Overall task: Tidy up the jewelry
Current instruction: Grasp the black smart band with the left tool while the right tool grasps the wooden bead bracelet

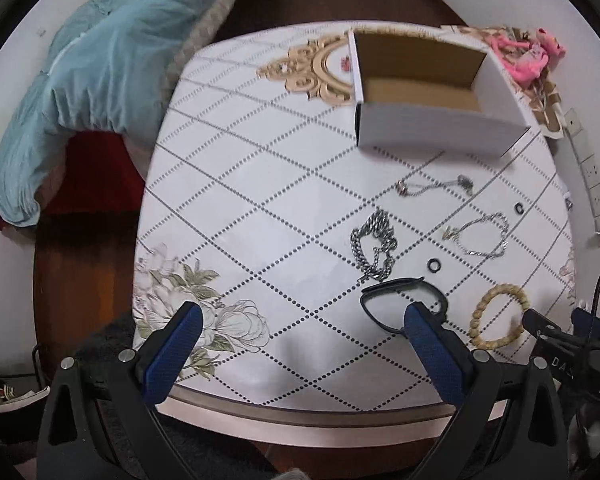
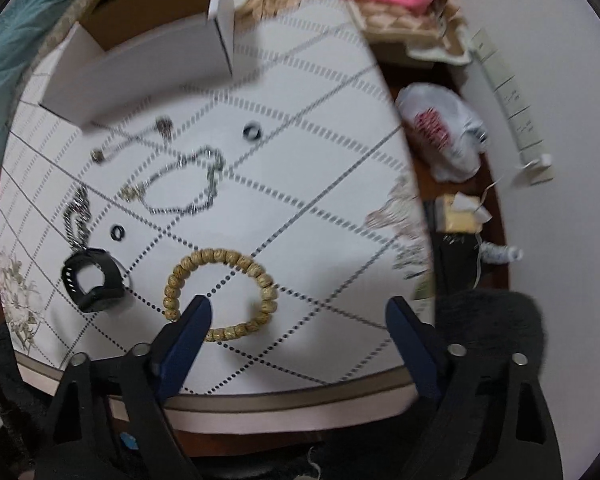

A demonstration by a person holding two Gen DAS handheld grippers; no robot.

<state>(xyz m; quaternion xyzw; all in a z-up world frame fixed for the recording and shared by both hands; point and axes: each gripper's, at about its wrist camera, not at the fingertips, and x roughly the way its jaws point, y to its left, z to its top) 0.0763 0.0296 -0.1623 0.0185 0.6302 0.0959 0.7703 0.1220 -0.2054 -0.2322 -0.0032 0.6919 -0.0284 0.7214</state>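
Note:
Jewelry lies spread on a white table (image 1: 260, 200). An open white cardboard box (image 1: 428, 92) stands at the back. In front of it lie a thin necklace (image 1: 432, 186), a chunky silver chain (image 1: 374, 244), a fine silver bracelet (image 1: 480, 236), two small black rings (image 1: 434, 265) (image 1: 519, 208), a black wristband (image 1: 404, 304) and a wooden bead bracelet (image 1: 500, 316). My left gripper (image 1: 300, 316) is open and empty, its right finger at the wristband. My right gripper (image 2: 300, 312) is open and empty, its left finger over the bead bracelet (image 2: 220, 292). The wristband (image 2: 94, 280) and box (image 2: 148, 60) also show there.
A blue quilt (image 1: 80, 100) lies on a bed to the left. Pink items (image 1: 528, 56) and a woven tray (image 2: 404, 12) sit at the back right corner. A power strip (image 1: 588, 176) runs along the right wall. A white plastic bag (image 2: 440, 132) lies beyond the table's right edge.

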